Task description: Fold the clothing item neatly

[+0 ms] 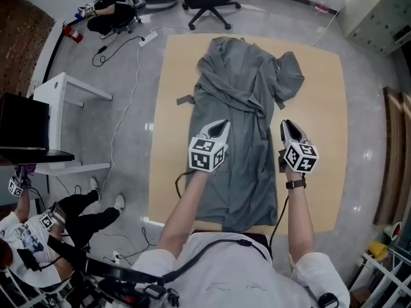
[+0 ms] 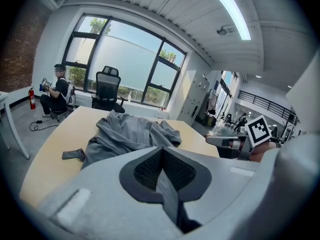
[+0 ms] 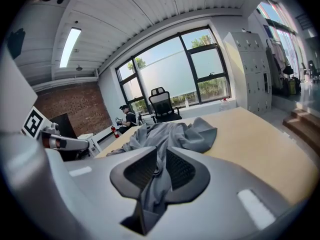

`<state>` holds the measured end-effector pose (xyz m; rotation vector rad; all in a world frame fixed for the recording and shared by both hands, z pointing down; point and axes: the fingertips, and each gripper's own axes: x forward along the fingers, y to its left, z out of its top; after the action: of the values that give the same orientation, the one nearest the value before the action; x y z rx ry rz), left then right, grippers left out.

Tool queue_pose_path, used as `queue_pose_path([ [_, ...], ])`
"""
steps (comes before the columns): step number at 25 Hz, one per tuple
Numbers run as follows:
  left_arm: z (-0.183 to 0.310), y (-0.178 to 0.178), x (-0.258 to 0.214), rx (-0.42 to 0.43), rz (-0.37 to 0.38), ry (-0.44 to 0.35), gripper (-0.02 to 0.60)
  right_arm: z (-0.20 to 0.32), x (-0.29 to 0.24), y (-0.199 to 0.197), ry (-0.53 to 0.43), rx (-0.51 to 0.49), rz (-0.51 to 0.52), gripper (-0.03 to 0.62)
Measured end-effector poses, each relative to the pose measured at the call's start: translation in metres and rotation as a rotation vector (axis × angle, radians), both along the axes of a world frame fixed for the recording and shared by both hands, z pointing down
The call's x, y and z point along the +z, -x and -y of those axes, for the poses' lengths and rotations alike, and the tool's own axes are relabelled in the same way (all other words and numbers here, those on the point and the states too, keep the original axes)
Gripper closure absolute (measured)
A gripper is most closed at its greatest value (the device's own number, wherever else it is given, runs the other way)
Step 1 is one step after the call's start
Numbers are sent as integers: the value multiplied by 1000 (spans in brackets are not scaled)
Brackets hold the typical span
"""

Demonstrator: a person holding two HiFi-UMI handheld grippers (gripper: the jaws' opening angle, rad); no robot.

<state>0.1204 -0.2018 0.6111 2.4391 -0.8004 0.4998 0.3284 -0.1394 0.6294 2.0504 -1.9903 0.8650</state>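
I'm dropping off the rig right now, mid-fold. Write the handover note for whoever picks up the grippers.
Left gripper: shut, over the left side of the grey garment. A thin grey strip shows between its pads, possibly cloth, but I cannot tell.
Right gripper: shut on a fold of the garment near its right edge.
Garment: lying lengthwise on the wooden table, its far end bunched, a strap end sticking out to the left.
Done: no neat fold visible yet.
Left: the whole fold.
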Motion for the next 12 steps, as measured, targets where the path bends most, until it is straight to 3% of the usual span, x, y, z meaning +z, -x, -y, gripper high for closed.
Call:
queue_pose_path([
  [12,26,-17,4,18,1,4,583,106,47,-138,116,37,-176,484],
])
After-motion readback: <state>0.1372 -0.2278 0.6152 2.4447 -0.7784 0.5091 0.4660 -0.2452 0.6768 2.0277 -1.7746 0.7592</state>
